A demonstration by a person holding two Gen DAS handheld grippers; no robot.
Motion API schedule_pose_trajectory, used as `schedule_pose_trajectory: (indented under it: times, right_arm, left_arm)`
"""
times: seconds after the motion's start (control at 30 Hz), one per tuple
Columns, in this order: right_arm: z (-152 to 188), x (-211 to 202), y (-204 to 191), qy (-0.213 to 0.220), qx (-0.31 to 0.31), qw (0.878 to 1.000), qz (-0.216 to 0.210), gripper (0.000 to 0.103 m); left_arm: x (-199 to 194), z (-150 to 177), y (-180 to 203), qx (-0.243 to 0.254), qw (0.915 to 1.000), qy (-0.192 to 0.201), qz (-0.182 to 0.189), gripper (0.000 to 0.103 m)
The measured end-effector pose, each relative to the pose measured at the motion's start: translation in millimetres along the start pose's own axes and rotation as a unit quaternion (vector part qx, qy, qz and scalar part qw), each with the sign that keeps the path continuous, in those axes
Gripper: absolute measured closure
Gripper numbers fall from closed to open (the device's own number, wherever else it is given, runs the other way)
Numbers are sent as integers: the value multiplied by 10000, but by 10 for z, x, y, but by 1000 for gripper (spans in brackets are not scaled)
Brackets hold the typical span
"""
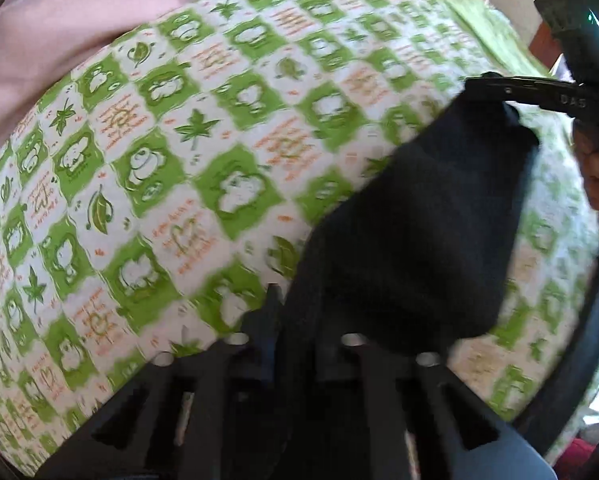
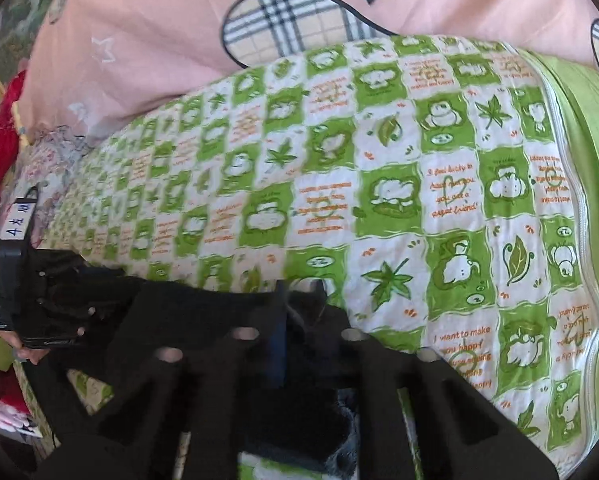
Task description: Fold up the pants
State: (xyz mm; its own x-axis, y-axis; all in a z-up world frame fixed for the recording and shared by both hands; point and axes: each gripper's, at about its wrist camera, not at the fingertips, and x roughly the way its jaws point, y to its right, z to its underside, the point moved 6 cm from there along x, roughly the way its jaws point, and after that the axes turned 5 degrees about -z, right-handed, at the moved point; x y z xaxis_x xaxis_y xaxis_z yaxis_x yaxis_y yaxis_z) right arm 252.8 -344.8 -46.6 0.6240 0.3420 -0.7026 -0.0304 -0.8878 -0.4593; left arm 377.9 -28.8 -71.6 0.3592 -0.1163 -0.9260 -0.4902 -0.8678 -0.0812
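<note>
Both grippers were clamped on the black pants (image 1: 419, 232): the left gripper (image 1: 291, 300) pinched one end, the right gripper (image 1: 495, 94) the other, fingers closed on cloth, holding it stretched just over the green-patterned bed (image 1: 179, 160), likely to lay it flat.

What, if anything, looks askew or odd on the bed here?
Nothing is spilled or damaged. The black pants hang bunched and slack between the two tools rather than lying flat on the green patterned quilt: the left tool and right tool are both shut on the cloth.
</note>
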Motion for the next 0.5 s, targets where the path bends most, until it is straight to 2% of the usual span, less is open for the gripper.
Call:
schedule_pose_trajectory:
  times: [0.07,0.23,0.37,0.5]
  right_arm:
    - [15,-147,-89,114,-161,9998,-29,93]
    - [148,-581,-276,353,-569,9976,-195,93]
    - [392,-877,-320,390,-840,9952,-320,93]
    - [700,-1042,-342,283,-980,9943,-314,93]
  left_arm:
    - [-175,60,60,-2,9998,188,-67,94]
    - [-650,342,236,-155,9983,557,55,96]
    - [-923,651,402,-268,9969,702,238,97]
    - [-1072,864,614,-109,9965,822,105,97]
